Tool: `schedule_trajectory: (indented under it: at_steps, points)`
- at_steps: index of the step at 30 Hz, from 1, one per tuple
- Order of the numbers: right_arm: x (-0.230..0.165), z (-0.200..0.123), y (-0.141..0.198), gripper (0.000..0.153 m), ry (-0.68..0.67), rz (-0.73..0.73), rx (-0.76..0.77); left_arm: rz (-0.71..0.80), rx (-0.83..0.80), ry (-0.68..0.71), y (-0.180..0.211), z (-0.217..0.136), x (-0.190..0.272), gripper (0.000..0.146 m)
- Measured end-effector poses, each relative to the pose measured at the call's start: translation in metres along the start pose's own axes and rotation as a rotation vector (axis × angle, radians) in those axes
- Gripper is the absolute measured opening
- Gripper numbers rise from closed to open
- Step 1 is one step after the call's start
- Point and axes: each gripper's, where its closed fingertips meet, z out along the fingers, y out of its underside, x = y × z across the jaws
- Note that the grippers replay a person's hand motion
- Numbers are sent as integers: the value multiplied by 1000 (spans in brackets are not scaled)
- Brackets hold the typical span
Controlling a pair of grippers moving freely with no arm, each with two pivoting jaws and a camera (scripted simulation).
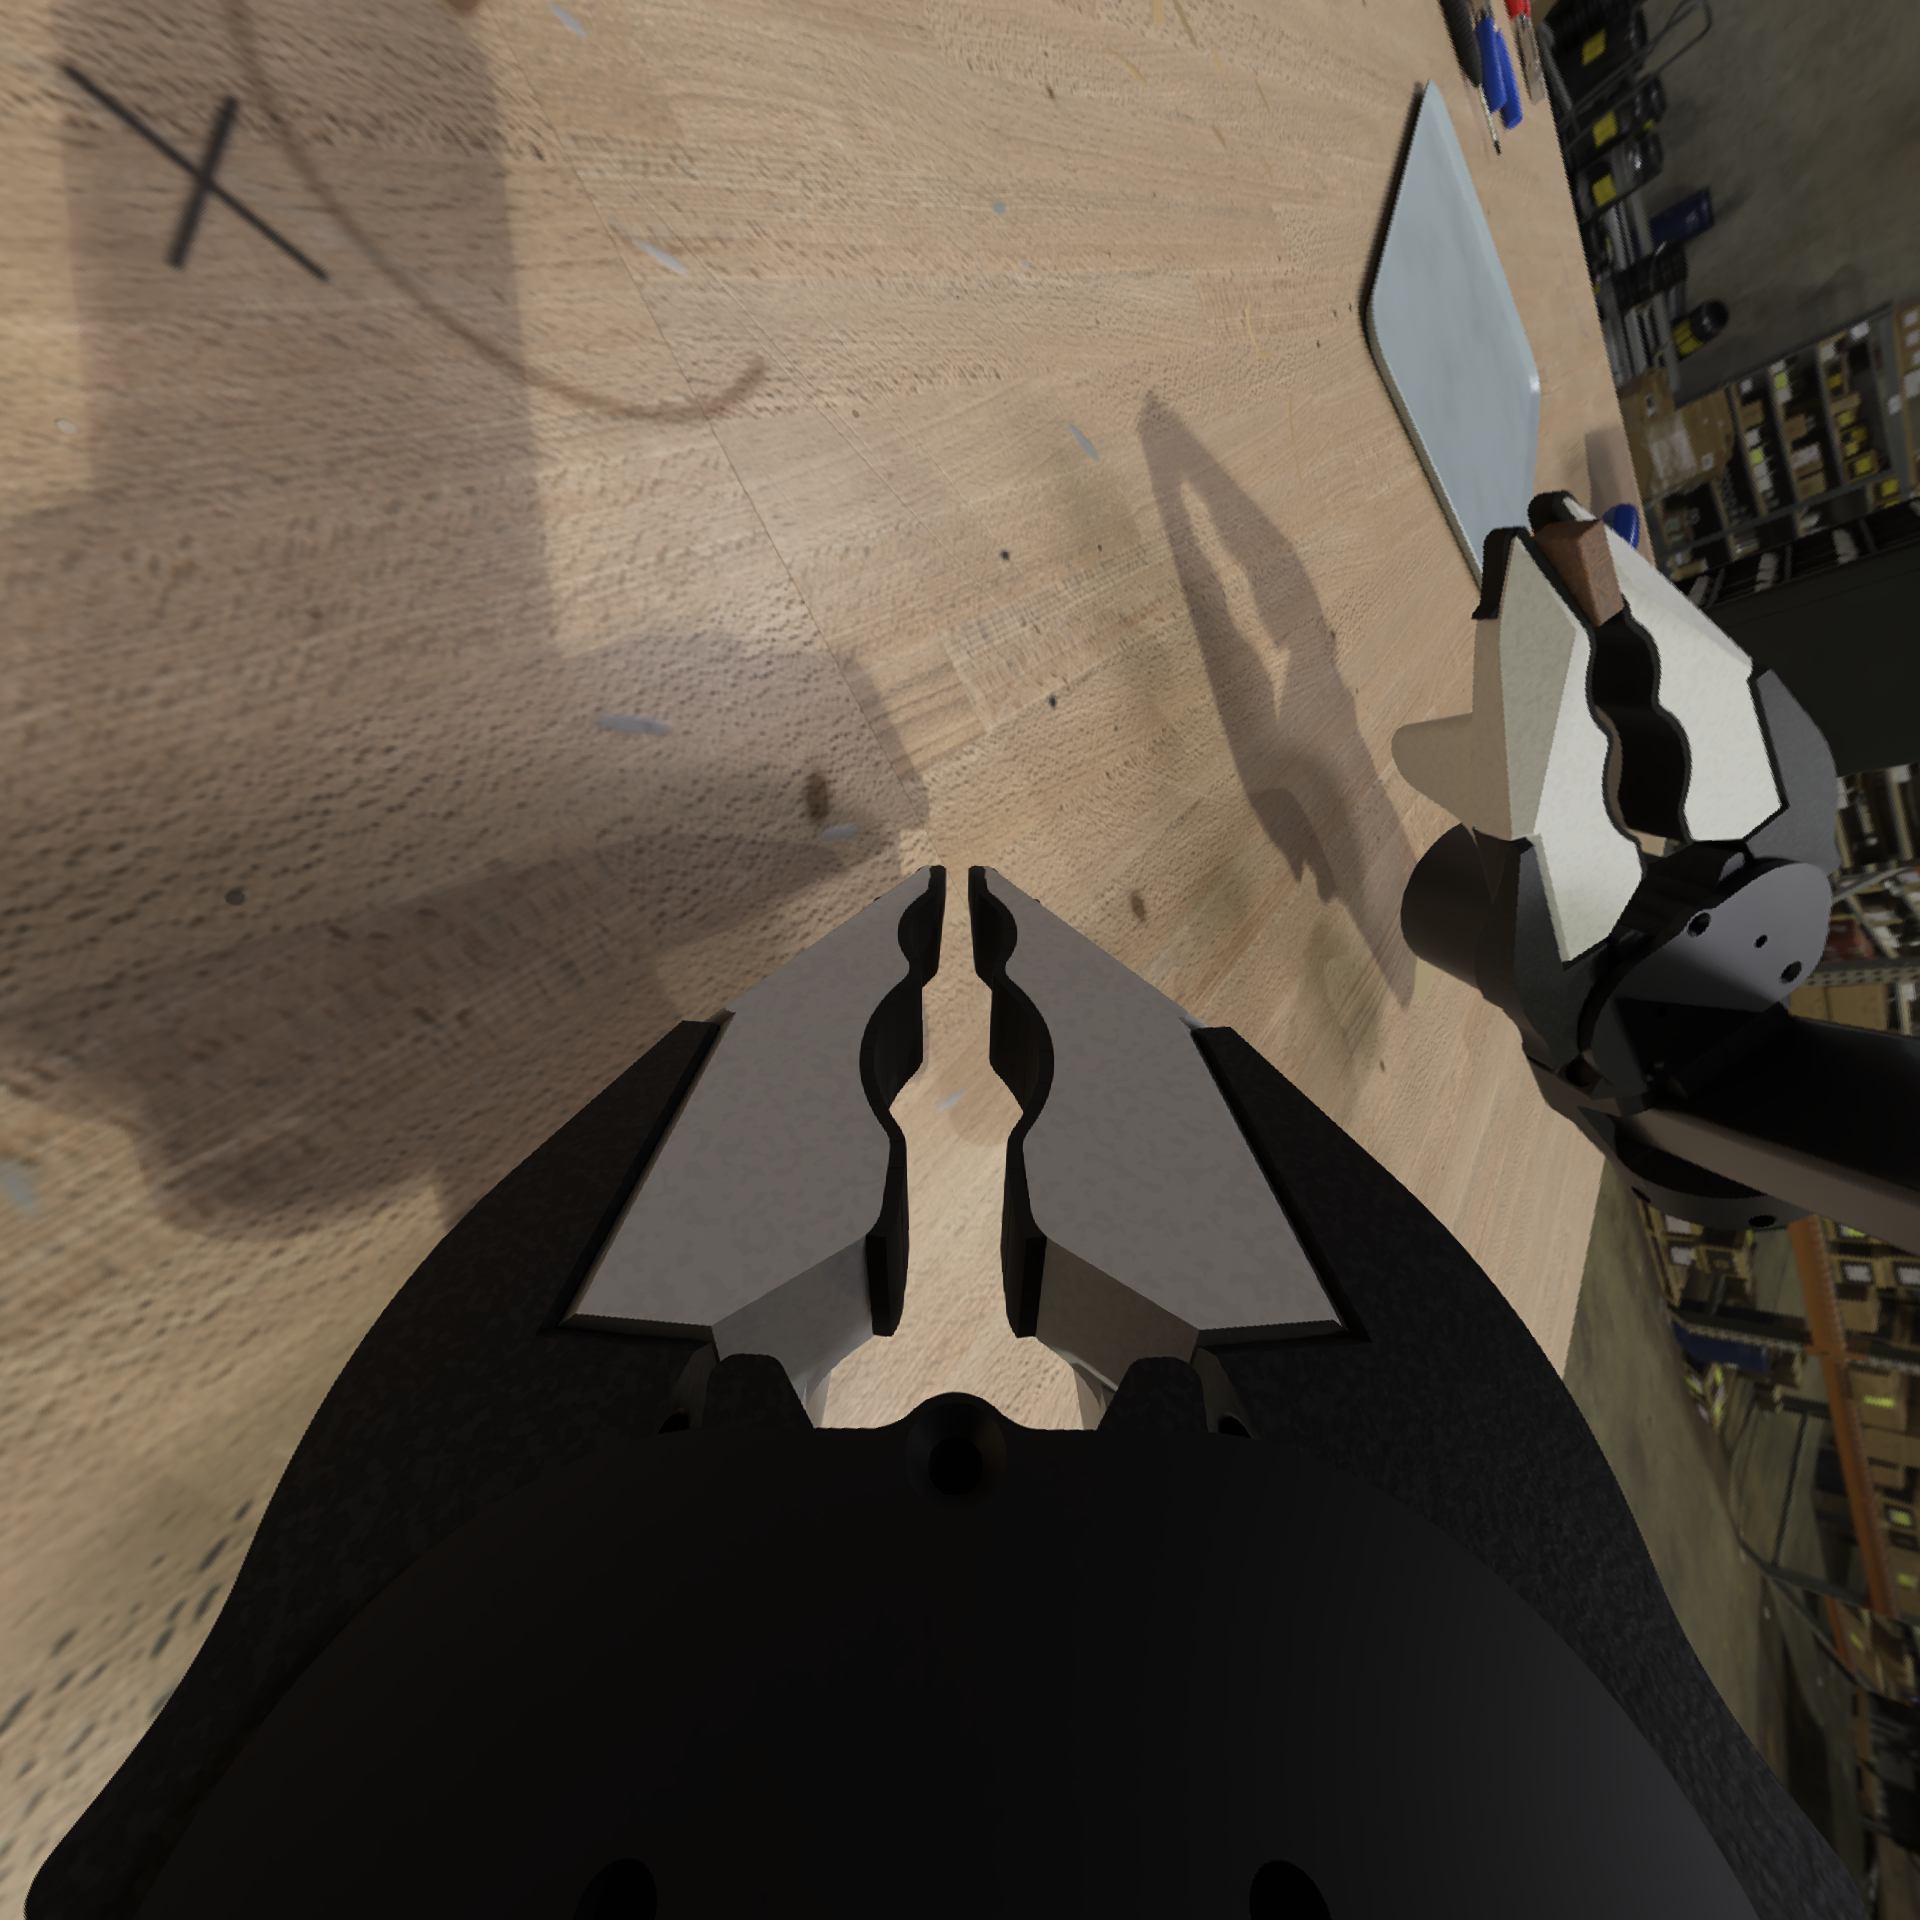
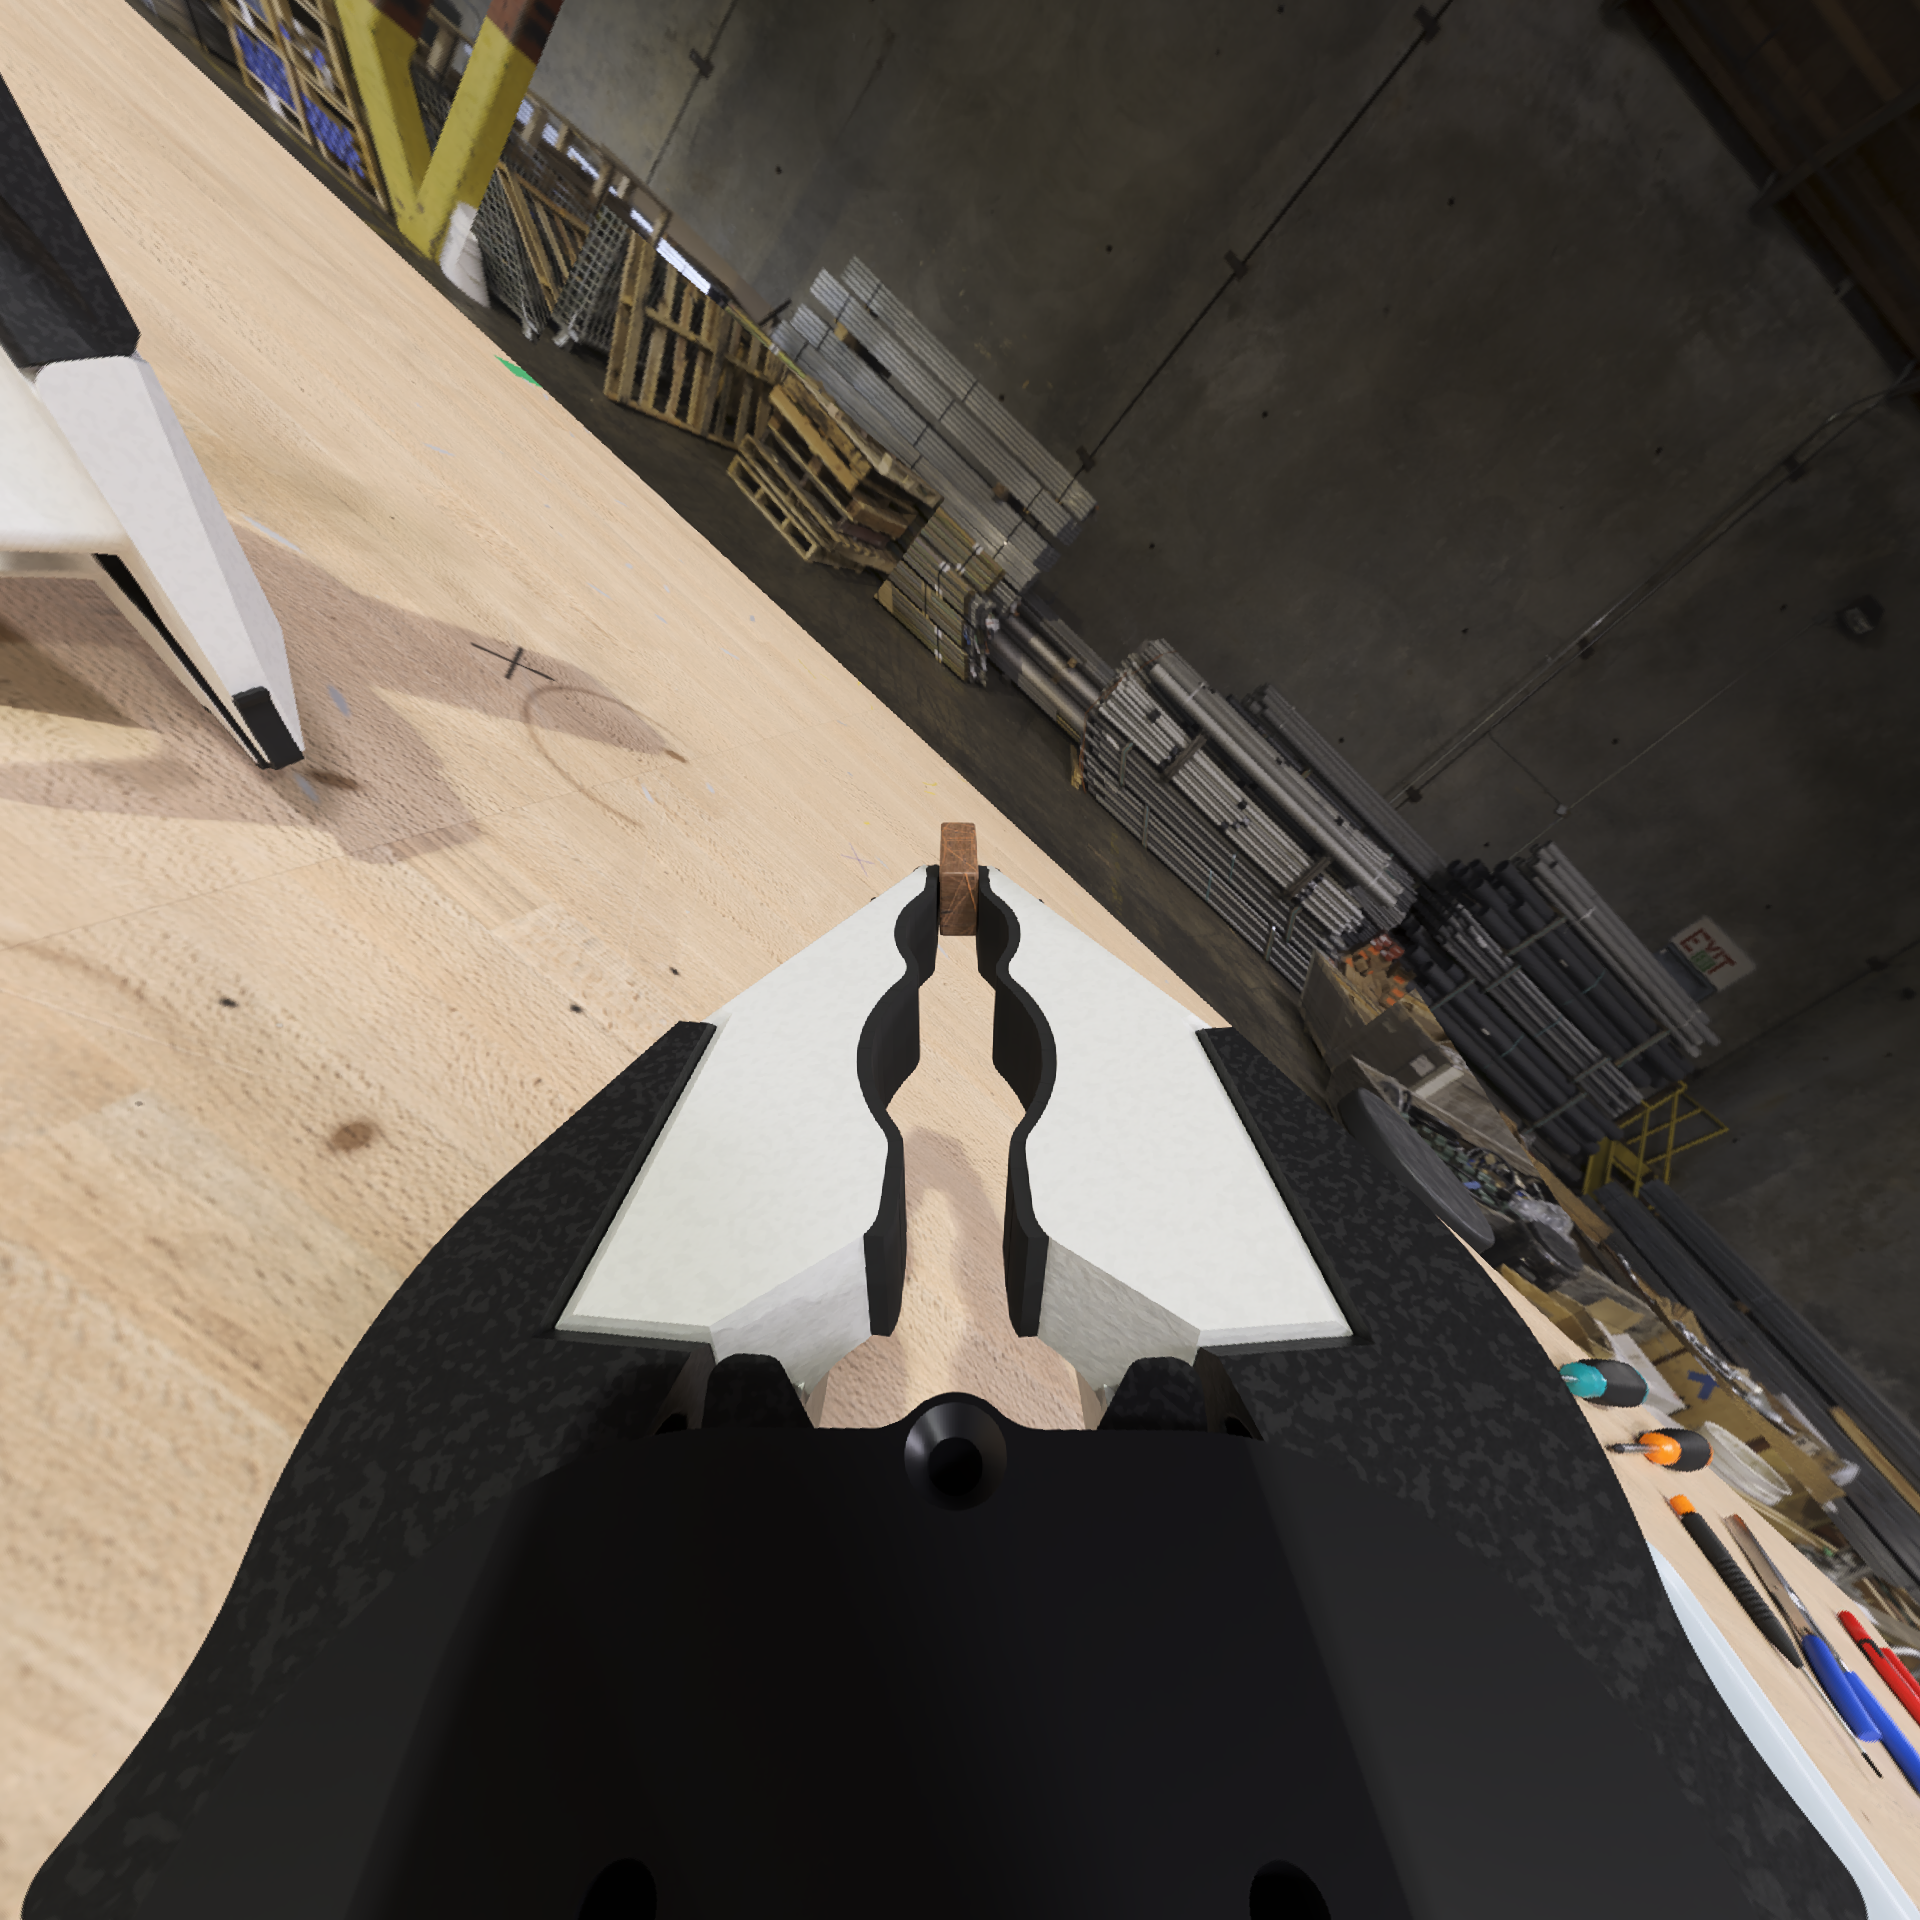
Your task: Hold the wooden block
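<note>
at centre frame of the right wrist view the right gripper [image 2: 957, 883] is clenched on the wooden block [image 2: 957, 878] at its fingertips, raised off the table [image 2: 312, 1039] to hold it, while the left gripper [image 1: 956, 878] is nearly closed, gripping nothing.

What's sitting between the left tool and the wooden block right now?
Nothing visible. The wooden block is already clamped at the right tool's fingertips, above the table. The left tool is nearly closed and empty, with only bare tabletop between them.
</note>
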Motion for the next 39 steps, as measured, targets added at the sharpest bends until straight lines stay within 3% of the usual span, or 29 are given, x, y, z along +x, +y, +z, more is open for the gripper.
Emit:
schedule_trajectory:
  at_steps: [8, 21, 39]
  points:
    - [-1, 0, 0, 6, -3, -3, 1, 36, -11, 0, 0, 1, 5, 5]
    - [-1, 0, 0, 6, -3, -7, 2, -30, -20, 49, 5, 2, 11, 3]
    - [-2, -1, 0, 6, -6, -7, 5, 22, -43, 53, 6, -5, 11, 16]
